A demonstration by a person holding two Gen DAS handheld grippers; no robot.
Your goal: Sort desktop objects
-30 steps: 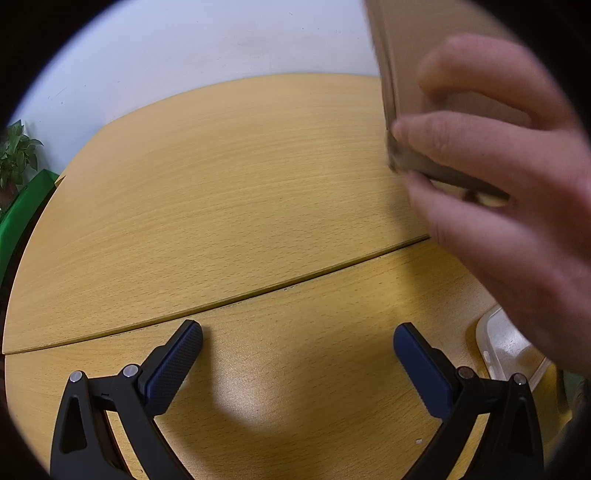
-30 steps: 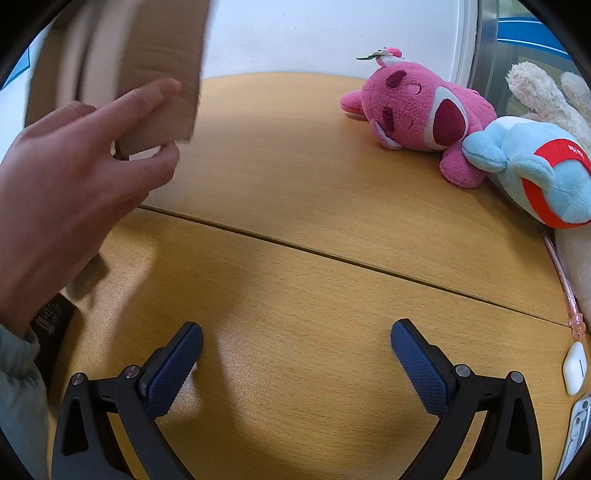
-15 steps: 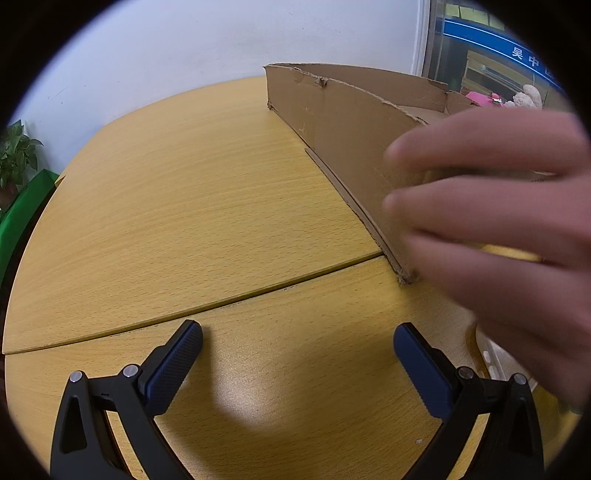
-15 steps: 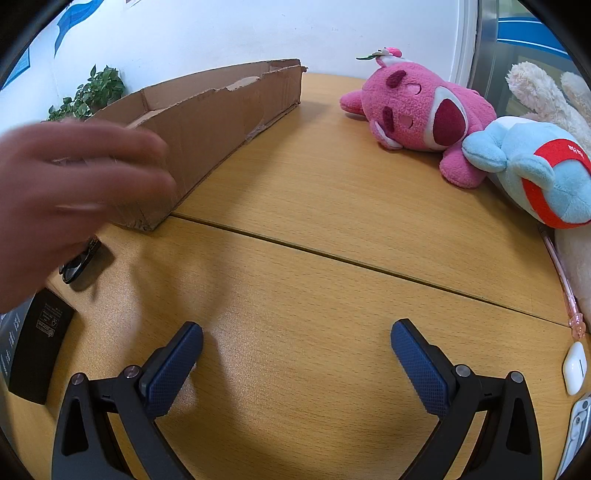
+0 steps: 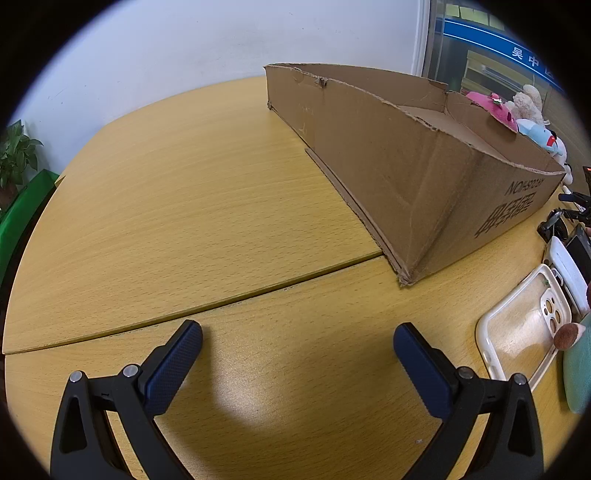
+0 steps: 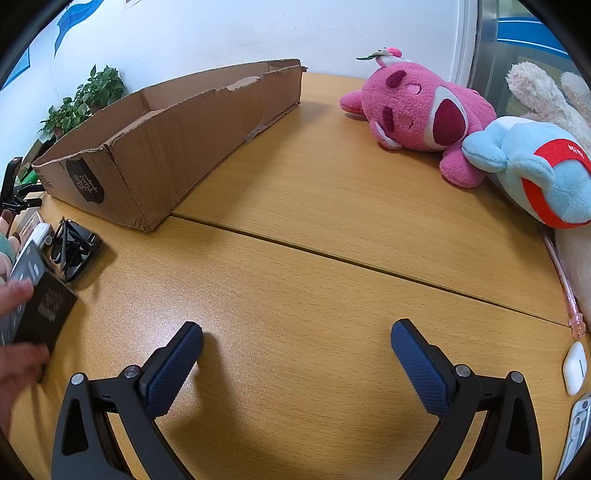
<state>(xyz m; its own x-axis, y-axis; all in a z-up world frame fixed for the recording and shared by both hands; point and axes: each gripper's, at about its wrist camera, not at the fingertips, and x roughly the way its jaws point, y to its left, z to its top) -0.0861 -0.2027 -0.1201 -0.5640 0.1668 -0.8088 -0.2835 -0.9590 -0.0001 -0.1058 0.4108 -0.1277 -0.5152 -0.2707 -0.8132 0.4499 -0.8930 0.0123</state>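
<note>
Hand [image 6: 14,354] blurred, cut by frame edge; black box [image 6: 44,314] partly covered.

Potted plant [image 6: 83,101] upper left by white wall [image 6: 207,33]; blue-signed window [image 5: 491,55] upper right; green object [image 5: 22,210] left edge.

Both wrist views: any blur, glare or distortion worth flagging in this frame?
Left wrist view: sharp, strong fisheye bending of the cardboard box, a soft bright glare patch on the table between the open fingers. Right wrist view: sharp centre, but the hand at the left edge is blurred.
</note>
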